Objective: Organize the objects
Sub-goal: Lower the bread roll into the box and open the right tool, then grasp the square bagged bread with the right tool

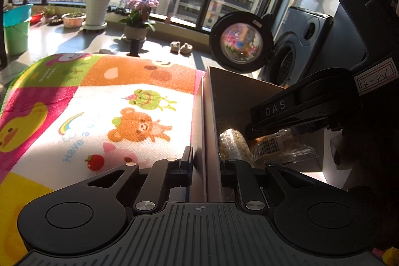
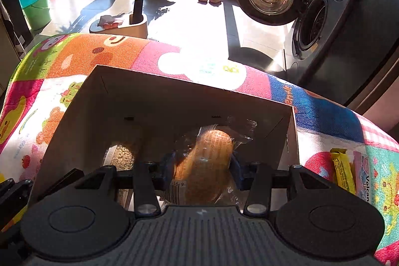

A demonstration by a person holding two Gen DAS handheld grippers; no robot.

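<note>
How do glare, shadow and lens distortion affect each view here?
Left wrist: sun washes out the play mat; the box interior is dark. Right wrist: floor glare, shaded box still shows the wrapped bread. Both bend window frames.

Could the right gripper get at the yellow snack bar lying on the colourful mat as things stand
Probably not yet. The right gripper has its jaws shut on a wrapped bread roll over the open cardboard box. The yellow snack bar lies uncovered on the colourful cartoon mat beside the box, so releasing the roll should free the way.
</note>
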